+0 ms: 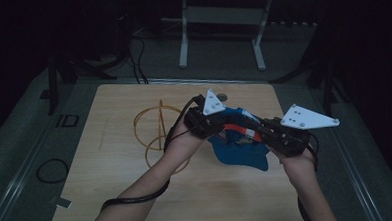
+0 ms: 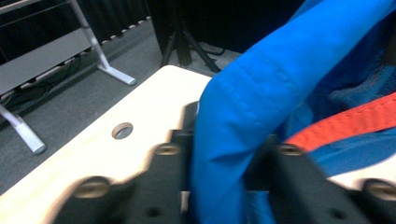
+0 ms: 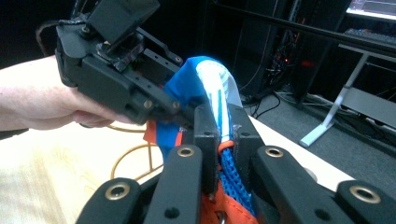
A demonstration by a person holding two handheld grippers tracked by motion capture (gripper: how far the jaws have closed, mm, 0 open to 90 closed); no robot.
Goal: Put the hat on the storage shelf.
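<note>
A blue cloth item (image 1: 238, 154) with an orange strap (image 1: 240, 130) hangs above the middle of the wooden table (image 1: 132, 193), held up between both grippers. My left gripper (image 1: 223, 124) grips its upper left edge. In the left gripper view a fold of the blue cloth (image 2: 261, 79) runs down between the jaws of the left gripper (image 2: 224, 158), beside the orange strap (image 2: 355, 119). My right gripper (image 1: 259, 131) holds the right side. In the right gripper view the right gripper (image 3: 223, 128) pinches a blue and white edge (image 3: 212, 81) above blue mesh (image 3: 233, 177). The left gripper (image 3: 180, 111) bites the same fold just beside it.
A gold wire ring stand (image 1: 154, 128) lies on the table to the left of the hands. A round hole (image 2: 122, 130) sits near the table's far edge. White frame legs (image 1: 183, 41) stand on the floor beyond. A cable loop (image 1: 51, 170) lies left of the table.
</note>
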